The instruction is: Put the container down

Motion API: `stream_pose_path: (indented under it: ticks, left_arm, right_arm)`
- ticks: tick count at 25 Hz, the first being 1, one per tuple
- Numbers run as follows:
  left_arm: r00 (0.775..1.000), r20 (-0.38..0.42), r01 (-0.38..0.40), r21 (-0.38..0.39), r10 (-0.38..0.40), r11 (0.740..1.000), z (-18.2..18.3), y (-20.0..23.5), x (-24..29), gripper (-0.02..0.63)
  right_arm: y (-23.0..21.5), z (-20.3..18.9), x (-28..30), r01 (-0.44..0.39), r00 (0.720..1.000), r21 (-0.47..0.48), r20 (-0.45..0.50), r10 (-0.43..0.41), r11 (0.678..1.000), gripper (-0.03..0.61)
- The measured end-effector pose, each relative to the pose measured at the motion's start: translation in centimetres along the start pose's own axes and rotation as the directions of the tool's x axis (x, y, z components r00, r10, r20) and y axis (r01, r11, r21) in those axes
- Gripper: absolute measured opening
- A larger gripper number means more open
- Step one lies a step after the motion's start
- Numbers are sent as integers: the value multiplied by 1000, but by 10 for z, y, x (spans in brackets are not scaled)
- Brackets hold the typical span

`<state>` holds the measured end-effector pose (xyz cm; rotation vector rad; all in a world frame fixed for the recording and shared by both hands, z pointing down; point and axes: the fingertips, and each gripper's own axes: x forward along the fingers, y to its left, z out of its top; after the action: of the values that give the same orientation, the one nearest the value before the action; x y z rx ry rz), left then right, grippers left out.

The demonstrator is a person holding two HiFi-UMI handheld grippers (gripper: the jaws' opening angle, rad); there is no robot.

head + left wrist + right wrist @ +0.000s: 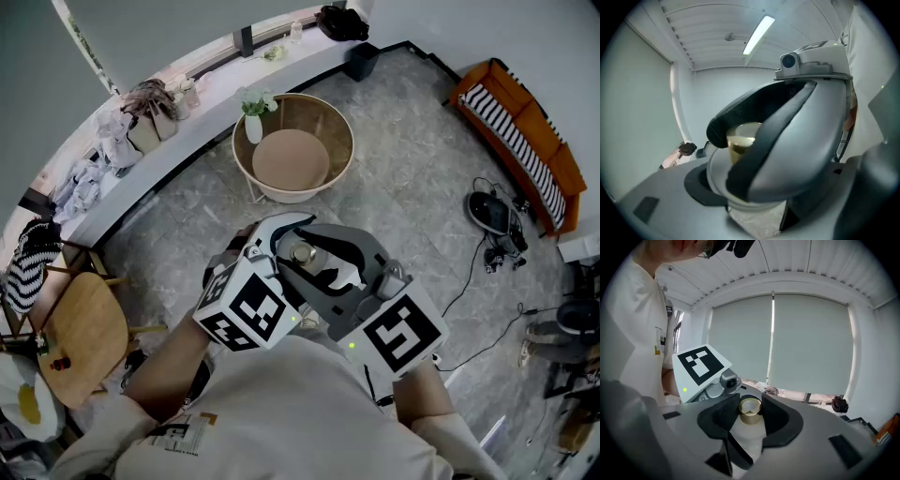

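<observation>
A small white container (749, 439) with an open gold neck is pinched just under its rim by the 2 black pads of the right gripper (750, 414), held in the air close to the person's chest. Its long axis runs along those jaws, base back toward the gripper's body, uncapped mouth past the pad tips and tipped upward. It looks like stiff, light plastic with smooth, slippery sides. With no cap on, anything inside could spill if it leans, so the neck and shoulder seem the safest hold. The left gripper (281, 251) stands spread wide, its jaws flanking the container's body with no clear squeeze on it. Ahead of both tools, on the stone floor, waits a round rimmed table (339, 131) carrying a white vase (254, 128).
</observation>
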<state>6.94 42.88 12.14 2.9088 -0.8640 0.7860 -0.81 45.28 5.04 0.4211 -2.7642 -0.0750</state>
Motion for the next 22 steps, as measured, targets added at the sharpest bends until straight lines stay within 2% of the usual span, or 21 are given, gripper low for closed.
stream_pose_path:
  ticks: [17, 22]
  left_arm:
    - [1000, -13, 25, -9, -25, 1000, 8, -2, 21, 350]
    - [1000, -22, 10, -3, -10, 1000, 16, -5, 37, 350]
  right_arm:
    - [-18, -8, -13, 7, 1000, 30, 27, -7, 1000, 144]
    - [-28, -15, -29, 2, 999, 28, 34, -3, 1000, 144]
